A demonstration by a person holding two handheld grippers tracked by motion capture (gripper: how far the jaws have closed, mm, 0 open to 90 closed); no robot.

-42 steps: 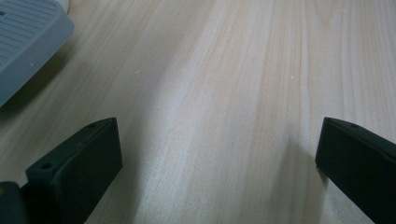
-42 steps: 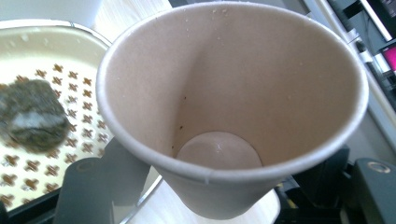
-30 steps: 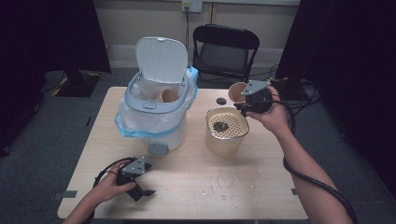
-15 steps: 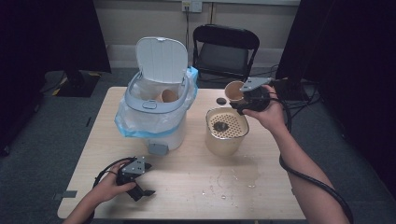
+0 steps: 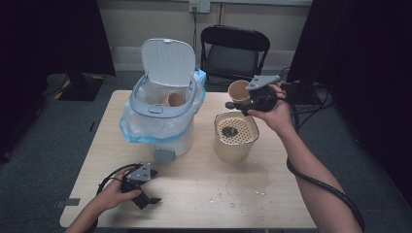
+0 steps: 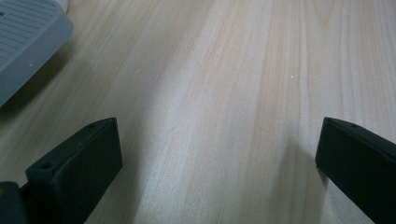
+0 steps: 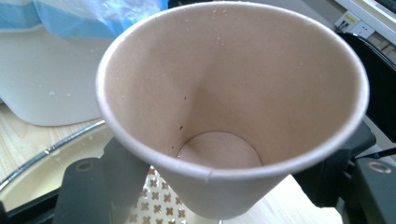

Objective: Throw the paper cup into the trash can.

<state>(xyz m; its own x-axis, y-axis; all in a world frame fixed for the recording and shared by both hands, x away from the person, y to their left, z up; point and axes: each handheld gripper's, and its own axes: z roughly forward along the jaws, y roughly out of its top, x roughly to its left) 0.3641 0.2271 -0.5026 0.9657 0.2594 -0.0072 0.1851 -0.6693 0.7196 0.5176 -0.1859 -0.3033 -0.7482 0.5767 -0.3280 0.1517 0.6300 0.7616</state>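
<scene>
I hold the paper cup [image 5: 239,91] in my right gripper [image 5: 241,103], up off the desk [image 5: 291,194] and just past the far rim of the beige strainer bucket [image 5: 235,145], at about 1 o'clock from the desk's centre. In the right gripper view the cup [image 7: 233,107] is tipped so its long axis runs toward the camera: the open mouth faces me and the base points away, with a few drops clinging inside. My right fingers [image 7: 105,186] are clamped on its outer wall, one on each side, partly open around it.

The white bin [image 5: 163,116] stands at 11 o'clock with its lid up, a blue bag lining it and another cup [image 5: 173,100] inside.

My left gripper [image 5: 150,200] rests on the desk at 7 o'clock. In the left gripper view its fingers [image 6: 79,163] stand wide apart over bare wood, holding nothing, with the bin's grey pedal [image 6: 23,42] at 10 o'clock.
</scene>
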